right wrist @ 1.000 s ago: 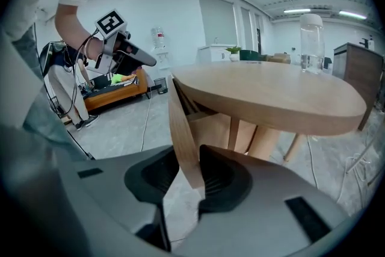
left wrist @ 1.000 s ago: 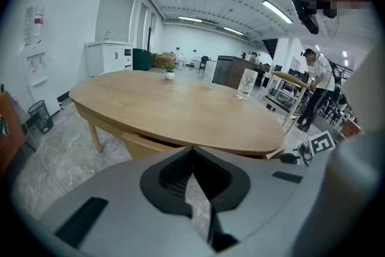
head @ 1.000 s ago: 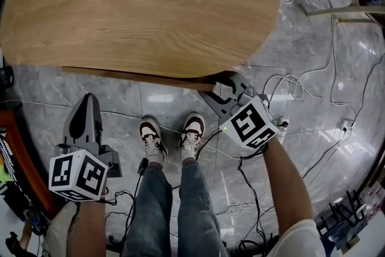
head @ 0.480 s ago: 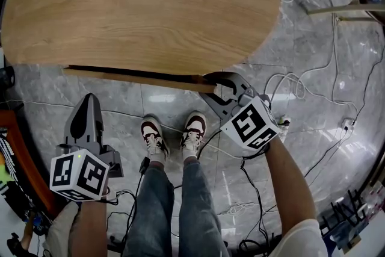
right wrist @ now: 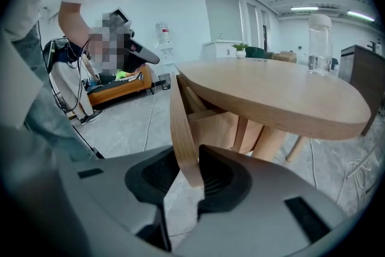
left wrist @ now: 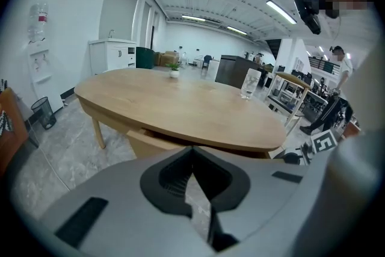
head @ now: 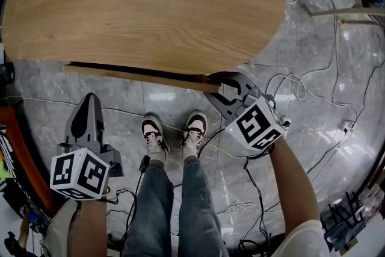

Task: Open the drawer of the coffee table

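Wooden drawer front [head: 138, 76] juts a little way out from under the oval worktop [head: 144, 3] of the coffee table, with a dark slit showing between them. At the panel's 3 o'clock end the right gripper [head: 221, 86] has its fingers clamped on the edge, one finger on either side of the board. The left gripper [head: 89, 102] hangs well apart at 8 o'clock over the grey marble floor [head: 313, 69], its fingers together on nothing. A glass [left wrist: 250, 82] and a small plant [left wrist: 174, 69] stand on the worktop.
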